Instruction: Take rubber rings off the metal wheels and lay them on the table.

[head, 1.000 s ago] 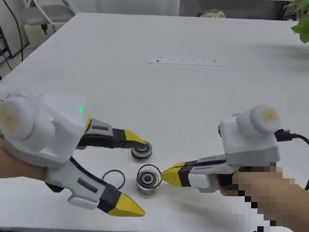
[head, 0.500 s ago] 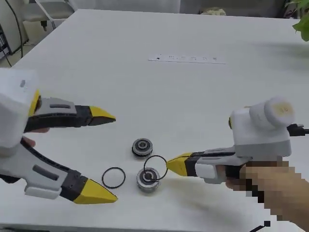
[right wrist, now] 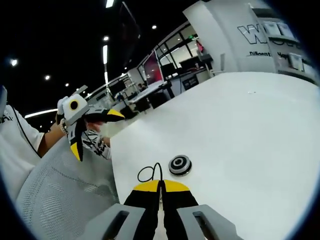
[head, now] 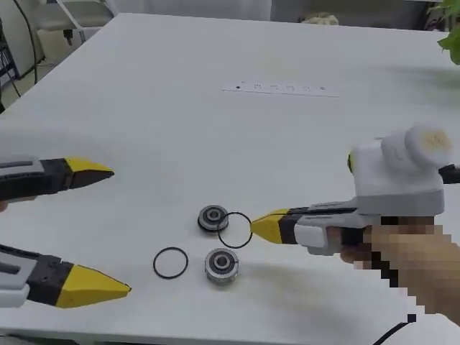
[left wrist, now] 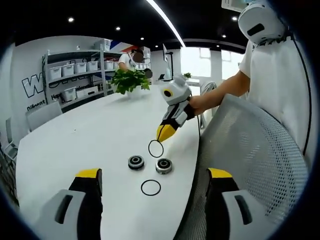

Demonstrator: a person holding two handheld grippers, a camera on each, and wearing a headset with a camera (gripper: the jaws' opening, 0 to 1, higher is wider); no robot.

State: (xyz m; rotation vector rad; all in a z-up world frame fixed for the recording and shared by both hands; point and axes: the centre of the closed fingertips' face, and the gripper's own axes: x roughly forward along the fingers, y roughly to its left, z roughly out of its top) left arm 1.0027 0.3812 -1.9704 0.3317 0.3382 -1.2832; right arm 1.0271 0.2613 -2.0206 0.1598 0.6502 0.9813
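Two metal wheels lie near the table's front edge: a dark-rimmed one (head: pixel 213 217) (left wrist: pixel 136 162) (right wrist: pixel 180 164) and a bare silvery one (head: pixel 221 264) (left wrist: pixel 164 166). A loose black rubber ring (head: pixel 170 262) (left wrist: pixel 151 187) lies flat to their left. My right gripper (head: pixel 259 226) (right wrist: pixel 160 186) is shut on a second rubber ring (head: pixel 234 230) (left wrist: pixel 156 148) (right wrist: pixel 149 172), which hangs from its tips just right of the dark-rimmed wheel. My left gripper (head: pixel 115 230) (left wrist: pixel 155 173) stands wide open and empty, well left of the wheels.
A white power strip (head: pixel 279 89) lies flat mid-table, farther back. A mesh office chair (left wrist: pixel 250 150) stands at the table's front edge. Green plant leaves (head: pixel 451 36) reach in at the far right corner. The white tabletop (head: pixel 215 144) stretches wide behind the wheels.
My right gripper has pulled the ring up off the near wheel and carried it back beside the far wheel. My left gripper has drawn away to the left, still open.
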